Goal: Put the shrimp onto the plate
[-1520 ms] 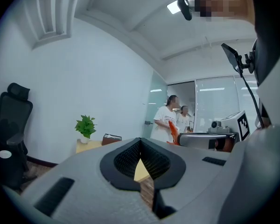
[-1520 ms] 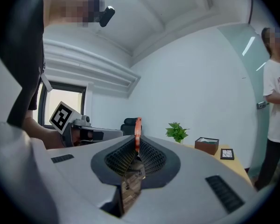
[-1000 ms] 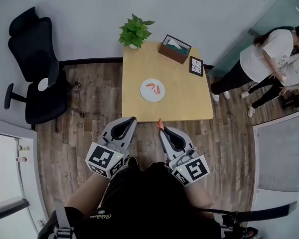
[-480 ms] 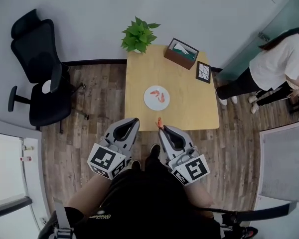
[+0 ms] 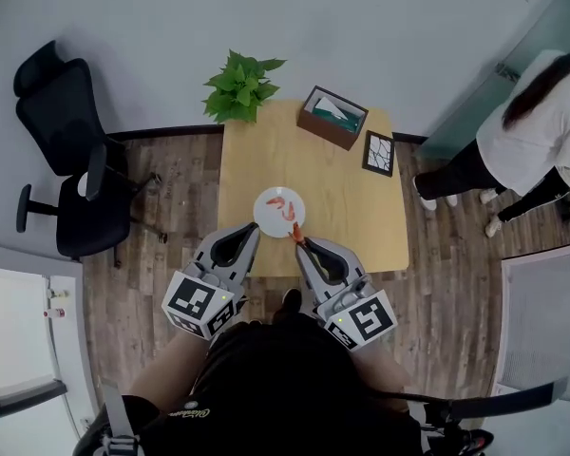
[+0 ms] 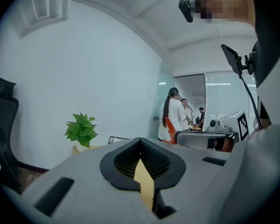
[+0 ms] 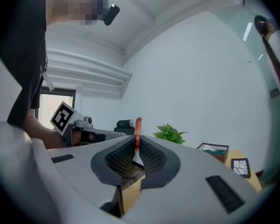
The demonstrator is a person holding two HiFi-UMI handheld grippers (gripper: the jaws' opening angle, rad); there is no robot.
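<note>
The right tool [image 5: 299,242] is pinched shut on a shrimp [image 5: 294,230], and its own view shows the black, mesh-textured pads closed on the lower end, with the slim orange-red body [image 7: 138,127] standing straight out past the tips; the shrimp's long axis therefore runs on from the tool, pointing far and slightly left. The white plate [image 5: 265,221] lies in just that direction, on the near half of the desk [image 5: 347,207]; in the head view the shrimp's free end appears to be at the plate's near right rim, though its height above the plate cannot be read. A short push farther and left, then a descent, looks like what the placing calls for. The right tool is the one that matters here; the left tool [image 5: 250,228] hangs just left of it, beside the plate's near left edge, with its jaws closed together on nothing [image 6: 140,141]. The plate is round, smooth and shallow, and already carries other orange shrimp [image 5: 281,204], so the free spot seems to be its near side. The desk is pale, flat wood; a potted plant [image 5: 237,84], a brown tissue box [image 5: 332,117] and a small black-framed picture [image 5: 379,153] stand well apart at its far side.
</note>
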